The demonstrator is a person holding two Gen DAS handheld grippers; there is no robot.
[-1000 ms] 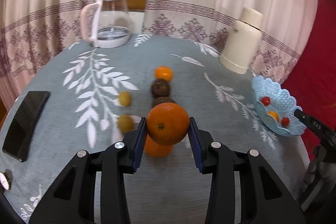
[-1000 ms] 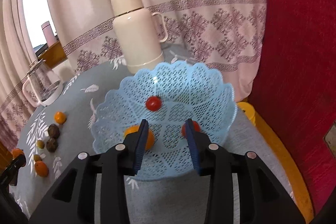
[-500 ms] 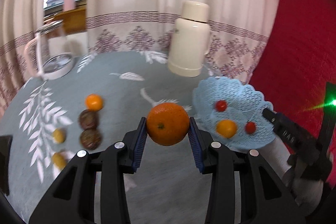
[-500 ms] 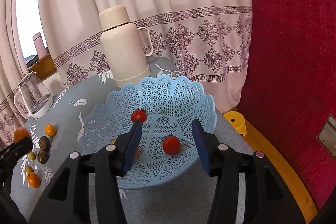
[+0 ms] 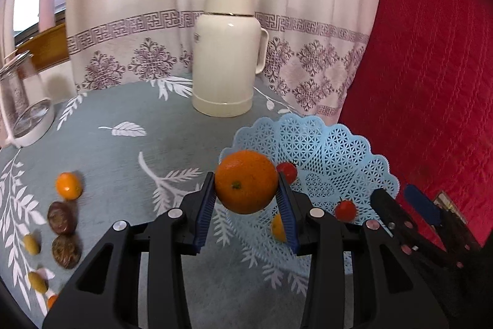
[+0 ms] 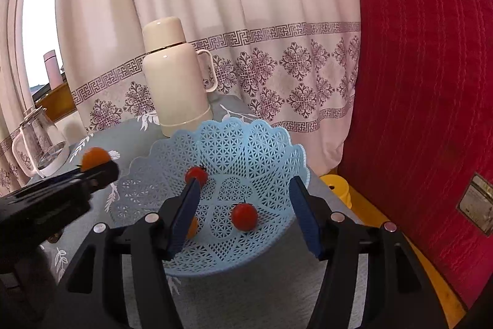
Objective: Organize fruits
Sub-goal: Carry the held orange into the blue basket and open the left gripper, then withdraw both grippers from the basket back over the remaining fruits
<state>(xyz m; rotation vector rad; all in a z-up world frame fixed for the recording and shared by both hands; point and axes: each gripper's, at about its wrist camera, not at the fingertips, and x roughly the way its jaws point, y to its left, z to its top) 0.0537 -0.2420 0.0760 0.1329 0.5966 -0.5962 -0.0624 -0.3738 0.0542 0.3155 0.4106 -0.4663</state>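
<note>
Risk sits mostly with the orange (image 5: 246, 185), which the left gripper (image 5: 246, 205) clenches between its blue pads, held in the air at the near-left edge of the blue lattice basket (image 5: 323, 144). The fruit is round and smooth-skinned, and the pads appear to touch it only along narrow strips at its sides, so a tilt of the wrist could let it roll out before it is over the bowl. From the right wrist view it looks to be just outside the rim, so letting go at this point would likely drop it on the grey leaf-print tablecloth (image 5: 123, 150).

Inside the basket lie two cherry tomatoes (image 6: 244, 216) (image 6: 196, 174) and a small orange fruit (image 6: 191, 228). A heavy orange released from height could strike them, bruise a tomato, or tip the light basket.

The right gripper (image 6: 243, 213) hangs over the basket's near side with its jaws spread wide and nothing between them; it lies close to the left one's path, so the two tools could knock together.

Other small fruits wait in a row on the cloth at the far left, among them a small tangerine (image 5: 68, 185).
</note>
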